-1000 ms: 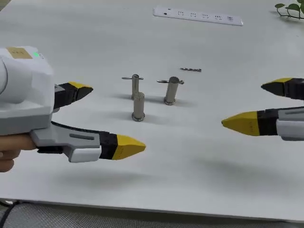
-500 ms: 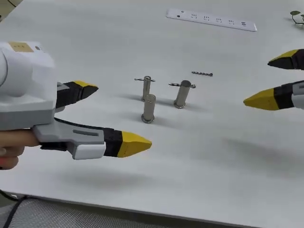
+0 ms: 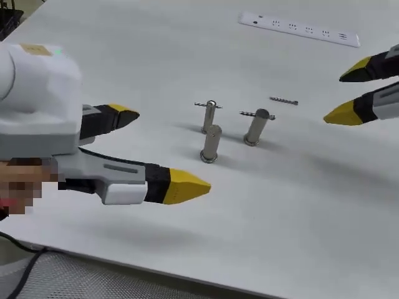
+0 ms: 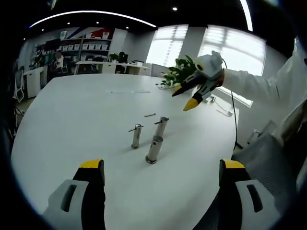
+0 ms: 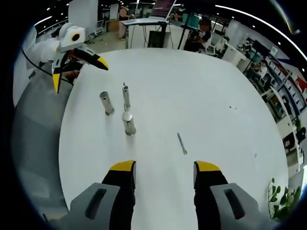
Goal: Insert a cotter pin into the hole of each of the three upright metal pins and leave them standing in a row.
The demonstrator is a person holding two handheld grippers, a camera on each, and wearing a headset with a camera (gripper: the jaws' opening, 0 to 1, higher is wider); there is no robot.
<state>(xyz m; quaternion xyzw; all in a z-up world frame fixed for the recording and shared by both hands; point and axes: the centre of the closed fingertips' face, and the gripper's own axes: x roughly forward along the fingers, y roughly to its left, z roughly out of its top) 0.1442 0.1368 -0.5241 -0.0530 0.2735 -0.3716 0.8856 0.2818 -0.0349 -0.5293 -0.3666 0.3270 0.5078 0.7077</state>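
Three upright metal pins stand close together mid-table. The far-left pin (image 3: 210, 118) and the right pin (image 3: 255, 129) each carry a cotter pin crosswise near the top. The nearest pin (image 3: 211, 144) is bare. A loose cotter pin (image 3: 283, 100) lies flat behind them, also in the right gripper view as the loose cotter pin (image 5: 182, 143). My left gripper (image 3: 163, 151) hovers open and empty left of the pins, facing the bare pin (image 4: 154, 148). My right gripper (image 3: 336, 96) is open and empty in the air, to the right of the loose cotter pin.
A white power strip (image 3: 299, 29) lies at the table's far side. The white table's front edge (image 3: 124, 261) runs close below my left gripper. A potted plant (image 4: 180, 72) sits at the far end.
The head camera has swung left, shifting the picture right. My right gripper has moved away from me, from beside the pins to level with the loose cotter pin. The left gripper has barely moved.
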